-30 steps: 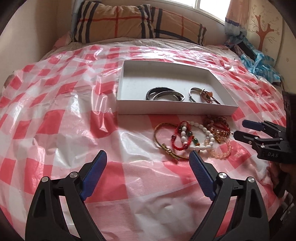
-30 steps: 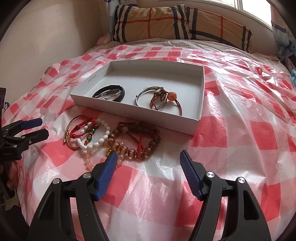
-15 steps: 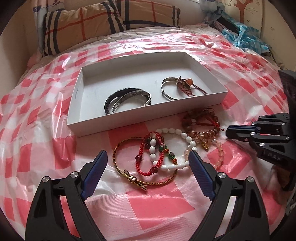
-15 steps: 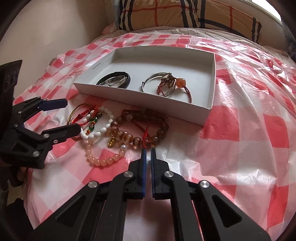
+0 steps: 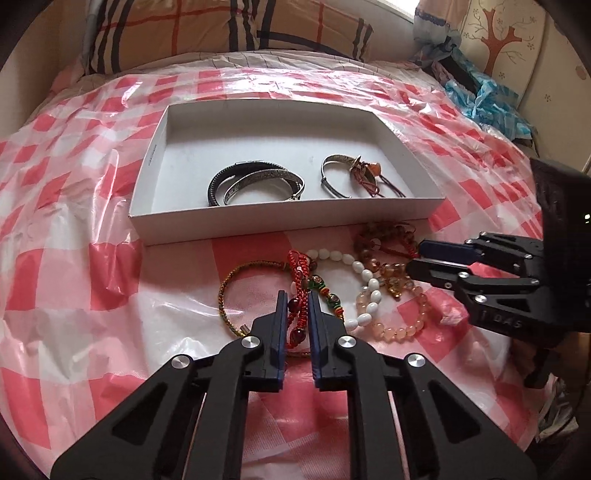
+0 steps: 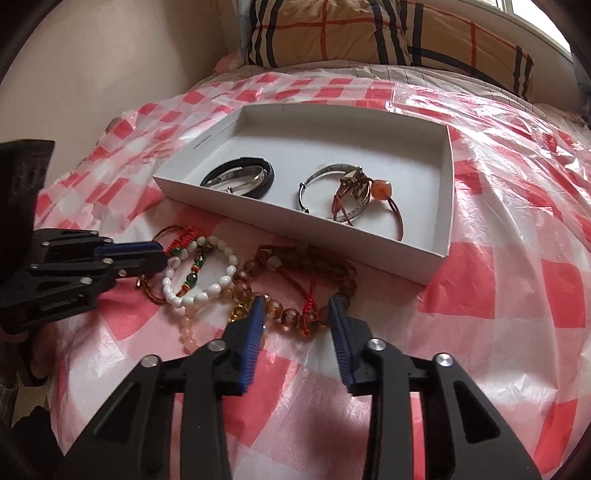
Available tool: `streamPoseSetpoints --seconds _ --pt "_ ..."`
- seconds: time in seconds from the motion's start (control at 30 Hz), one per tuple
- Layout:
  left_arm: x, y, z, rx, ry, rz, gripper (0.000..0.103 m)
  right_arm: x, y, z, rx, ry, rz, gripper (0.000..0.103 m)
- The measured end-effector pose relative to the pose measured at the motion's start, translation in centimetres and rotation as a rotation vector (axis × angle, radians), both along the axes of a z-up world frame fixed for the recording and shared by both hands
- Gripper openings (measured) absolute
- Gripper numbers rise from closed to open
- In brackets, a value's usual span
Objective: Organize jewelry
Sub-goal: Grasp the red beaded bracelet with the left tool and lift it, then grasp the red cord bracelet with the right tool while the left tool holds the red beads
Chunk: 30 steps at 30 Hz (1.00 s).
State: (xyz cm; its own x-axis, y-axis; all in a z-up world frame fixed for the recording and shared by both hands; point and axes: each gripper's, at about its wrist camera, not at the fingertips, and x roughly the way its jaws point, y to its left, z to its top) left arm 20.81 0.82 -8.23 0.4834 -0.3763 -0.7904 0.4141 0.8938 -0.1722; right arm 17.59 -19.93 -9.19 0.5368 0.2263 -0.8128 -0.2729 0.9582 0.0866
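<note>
Left claw [image 5: 296,314]: black two-finger claw with blue pads, clenched on the red knotted cord bracelet with dark red beads [image 5: 298,295]; the cord runs between the two pads.
Red cord bracelet position: on the bed cover, in front of the tray's near wall, at the left end of the loose bracelet cluster.
Right claw [image 6: 297,314]: black two-finger claw with blue pads, released; jaws stand apart on either side of the near arc of the brown glass-bead bracelet with red cord [image 6: 295,291]. Contact between pads and beads cannot be determined.
Adjacent to left claw: olive-yellow braided cord bracelet [image 5: 236,288] to the left, partly under the red cord; green-and-red beaded strand [image 5: 325,291] just right of the claw.
Centre of cluster: white oval-bead bracelet [image 5: 364,280], overlapping the pale pink translucent bead bracelet [image 5: 402,325].
Tray: shallow white rectangular cardboard tray [image 5: 266,221], just behind the cluster.
Tray contents, left: black braided band [image 5: 221,177] with a silver metal bangle [image 5: 258,181] lying across it.
Tray contents, right: silver open cuff [image 5: 332,173] tangled with a brown cord bracelet carrying an orange stone [image 6: 380,190].
Support: bed covered with a red-and-white checked plastic sheet [image 5: 74,258].
Background: tan plaid pillow [image 5: 221,33] at the head of the bed.
</note>
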Motion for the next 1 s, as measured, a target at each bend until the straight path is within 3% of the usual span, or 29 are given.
streamPoseSetpoints --seconds 0.03,0.07,0.3,0.53,1.0 --pt "-0.3 0.3 0.4 -0.021 -0.007 0.0 0.01 0.0 -0.2 0.0 0.005 0.007 -0.002 0.005" --pt "-0.4 0.5 0.7 -0.034 -0.012 0.002 0.01 -0.2 -0.4 0.2 0.015 0.005 -0.002 0.004" --pt "-1.6 1.1 1.8 -0.068 -0.026 0.002 0.01 -3.5 -2.2 1.9 0.063 -0.038 -0.02 0.004" --pt "-3.1 1.3 1.8 -0.053 -0.051 0.021 0.01 -6.1 -3.7 3.5 0.115 -0.069 -0.046 0.004" --pt "-3.4 2.2 3.7 -0.083 -0.124 0.096 0.01 -7.3 -4.4 8.5 0.264 -0.192 -0.048 0.004"
